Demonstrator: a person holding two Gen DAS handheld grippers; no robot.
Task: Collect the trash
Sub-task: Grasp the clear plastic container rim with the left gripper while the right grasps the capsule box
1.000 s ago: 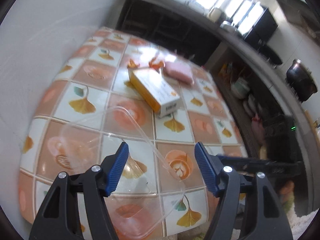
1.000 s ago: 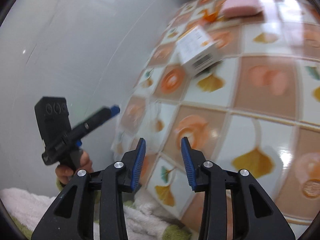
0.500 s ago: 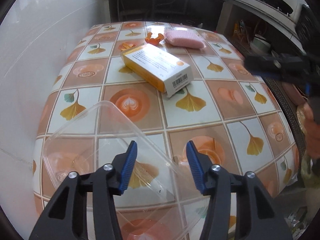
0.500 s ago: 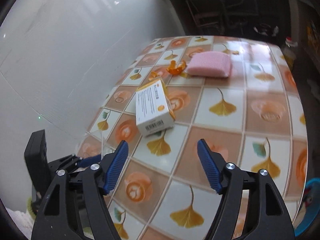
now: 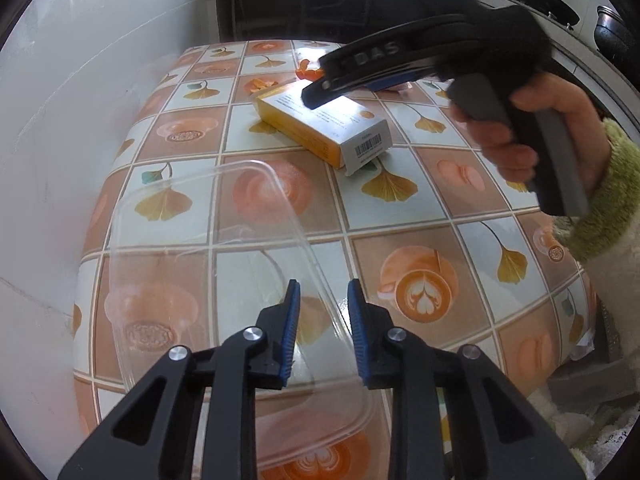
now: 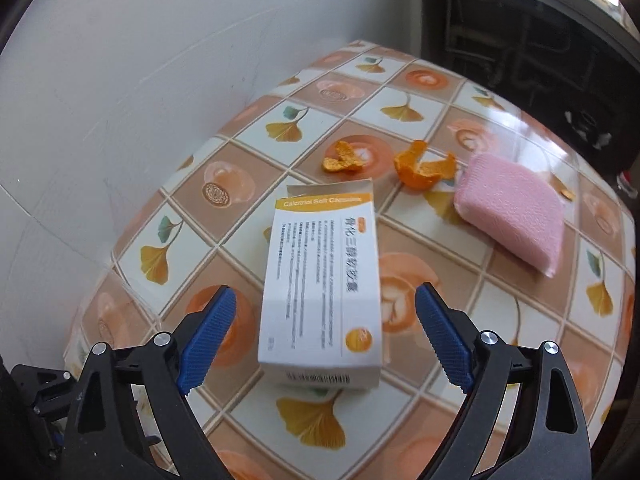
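The white and orange cardboard medicine box (image 6: pixel 320 284) lies flat on the tiled table top (image 6: pixel 516 288), with an end flap standing open; it looks light and a bit bendy, so a soft squeeze across its two long sides should hold it without crushing it; the right gripper (image 6: pixel 326 334) hangs over it with its blue fingers opening wide, the box between them but not touched; closer to the person, the clear thin plastic tray (image 5: pixel 192 280) sits on the table, and it looks light, slippery and easy to crack; the left gripper (image 5: pixel 320 334) is closing over its thin right rim, which runs between the fingers; I cannot tell if they press it yet; past the box lie curled orange peels (image 6: pixel 424 170) and a soft pink sponge (image 6: pixel 514 216).
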